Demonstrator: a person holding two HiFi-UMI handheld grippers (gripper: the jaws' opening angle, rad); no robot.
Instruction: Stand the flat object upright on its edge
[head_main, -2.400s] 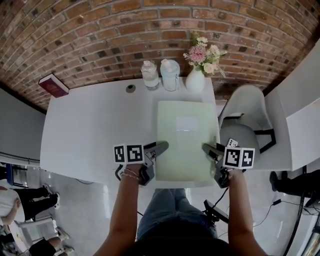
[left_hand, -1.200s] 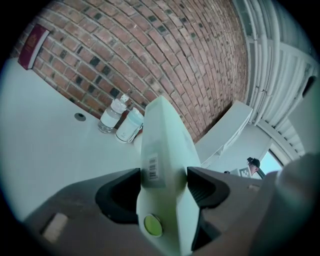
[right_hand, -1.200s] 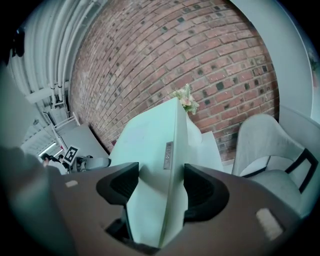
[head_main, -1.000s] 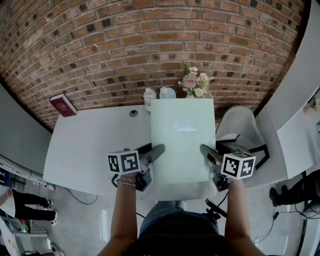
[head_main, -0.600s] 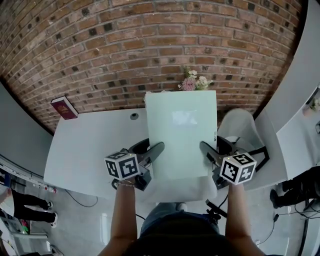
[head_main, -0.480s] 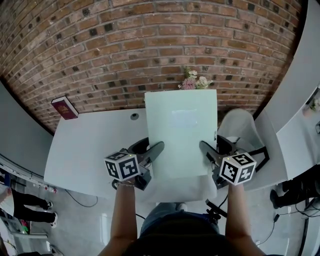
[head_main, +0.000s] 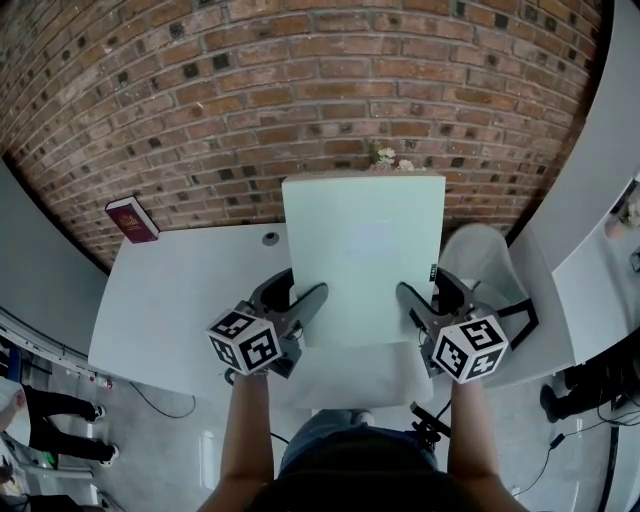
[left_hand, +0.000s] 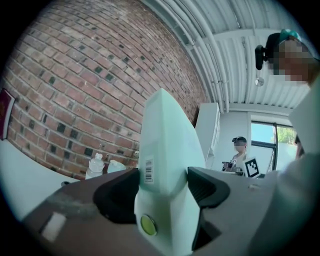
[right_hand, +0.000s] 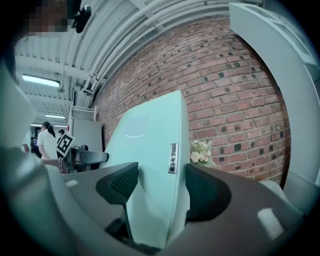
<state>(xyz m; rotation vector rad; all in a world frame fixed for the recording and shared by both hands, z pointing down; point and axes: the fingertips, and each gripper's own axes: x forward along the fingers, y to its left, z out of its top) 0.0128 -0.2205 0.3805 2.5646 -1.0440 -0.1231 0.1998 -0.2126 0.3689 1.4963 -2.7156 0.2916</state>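
A pale green flat case is tilted steeply up over the white table, its top edge raised in front of the brick wall. My left gripper is shut on its left edge near the bottom. In the left gripper view the case, with a barcode sticker, fills the gap of the left gripper. My right gripper grips the right edge. In the right gripper view the case sits between both pads of the right gripper, whose jaws are opening slightly. Its lower edge is close to the table's front.
A dark red book lies at the table's back left corner. Flowers peek over the case's top edge; plastic bottles stand behind it. A white chair is at the right. People stand in the distance.
The case lay flat on the table at first. Both grippers have swung its far edge up, so it now stands steeply and hides the bottles and vase.
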